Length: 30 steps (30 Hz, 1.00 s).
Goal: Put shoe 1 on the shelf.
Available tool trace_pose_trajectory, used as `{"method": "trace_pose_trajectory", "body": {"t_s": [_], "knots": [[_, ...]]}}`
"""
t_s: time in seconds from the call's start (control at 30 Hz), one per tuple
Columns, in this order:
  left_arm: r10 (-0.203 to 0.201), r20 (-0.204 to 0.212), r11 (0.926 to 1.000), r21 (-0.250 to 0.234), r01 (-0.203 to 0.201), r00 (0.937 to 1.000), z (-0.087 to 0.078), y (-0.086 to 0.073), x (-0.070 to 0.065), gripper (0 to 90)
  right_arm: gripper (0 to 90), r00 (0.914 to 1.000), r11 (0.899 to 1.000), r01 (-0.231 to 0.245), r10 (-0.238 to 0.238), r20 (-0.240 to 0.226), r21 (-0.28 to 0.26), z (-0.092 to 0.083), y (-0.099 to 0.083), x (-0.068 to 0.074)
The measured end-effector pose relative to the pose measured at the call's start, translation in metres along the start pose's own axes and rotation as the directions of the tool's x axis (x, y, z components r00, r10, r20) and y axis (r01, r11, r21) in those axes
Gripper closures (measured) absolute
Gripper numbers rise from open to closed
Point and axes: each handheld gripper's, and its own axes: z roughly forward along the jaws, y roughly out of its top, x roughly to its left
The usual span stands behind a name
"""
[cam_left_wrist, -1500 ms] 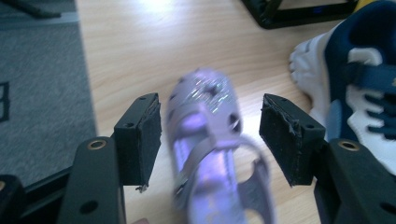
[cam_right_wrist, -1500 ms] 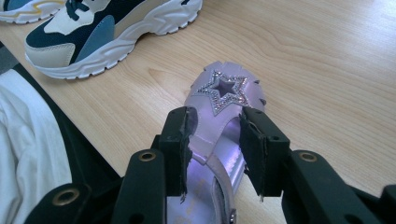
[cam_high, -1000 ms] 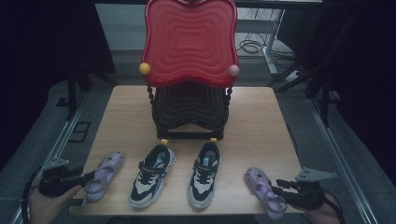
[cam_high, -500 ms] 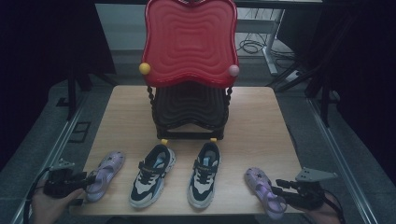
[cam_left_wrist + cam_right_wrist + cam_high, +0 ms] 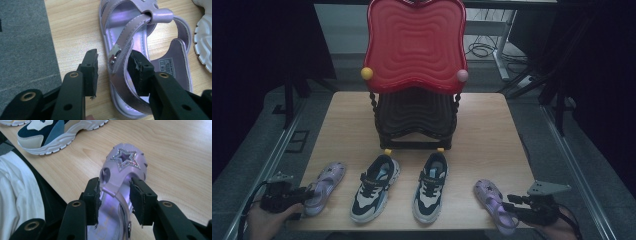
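Lilac sandals sit at both bottom corners of the high view, one for each gripper. The left gripper (image 5: 304, 195) has its jaws about half open around the left sandal (image 5: 323, 187); they've just been closing, one pad inside by the strap and one outside, not pressing yet. At lower right, the right gripper (image 5: 510, 207) straddles the right sandal (image 5: 493, 205), the left pad touching its side, though a real squeeze is hard to tell. Between them lie two sneakers (image 5: 374, 186). Further up stands a red chair (image 5: 414, 45) on the wooden table (image 5: 347, 120).
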Motion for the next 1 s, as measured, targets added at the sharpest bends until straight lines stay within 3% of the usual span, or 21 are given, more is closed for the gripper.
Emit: {"method": "trace_pose_trajectory", "body": {"t_s": [0.13, 0.27, 0.33, 0.4, 0.6, 0.7, 1.0], "knots": [[-0.002, -0.002, 1.0, -0.003, 0.002, 1.0, 0.0, 0.001, 0.001, 62.3, 56.8, 0.9999, 0.999, -0.013, 0.013, 0.002, 0.032, 0.003, -0.005, 0.001], [-0.006, -0.002, 1.0, -0.004, 0.006, 1.0, -0.001, 0.0, 0.001, 63.4, 56.0, 0.9994, 0.996, -0.015, 0.013, 0.031, 0.085, 0.011, -0.01, -0.001], [-0.008, -0.002, 1.0, -0.003, 0.008, 1.0, 0.0, -0.001, 0.001, 64.1, 56.6, 0.9967, 0.992, -0.036, 0.026, 0.077, 0.123, 0.016, -0.013, -0.004], [-0.011, 0.0, 0.9999, -0.002, 0.011, 0.9999, 0.001, -0.002, 0.001, 64.4, 57.1, 0.9961, 0.99, -0.042, 0.031, 0.082, 0.133, 0.018, -0.014, -0.005], [-0.014, 0.017, 0.9999, 0.01, 0.014, 0.9998, 0.004, -0.002, 0.001, 69.1, 68.4, 0.9936, 0.981, -0.054, 0.035, 0.108, 0.184, 0.026, -0.018, -0.007], [-0.021, 0.024, 0.9997, 0.009, 0.021, 0.9995, 0.004, -0.002, 0.001, 72.5, 74.6, 0.9936, 0.979, -0.058, 0.038, 0.106, 0.193, 0.027, -0.018, -0.007], [-0.05, 0.029, 0.9987, 0.001, 0.05, 0.9983, 0.004, -0.003, 0.003, 79.4, 78.7, 0.9938, 0.982, -0.049, 0.029, 0.107, 0.185, 0.027, -0.018, -0.006]]}}
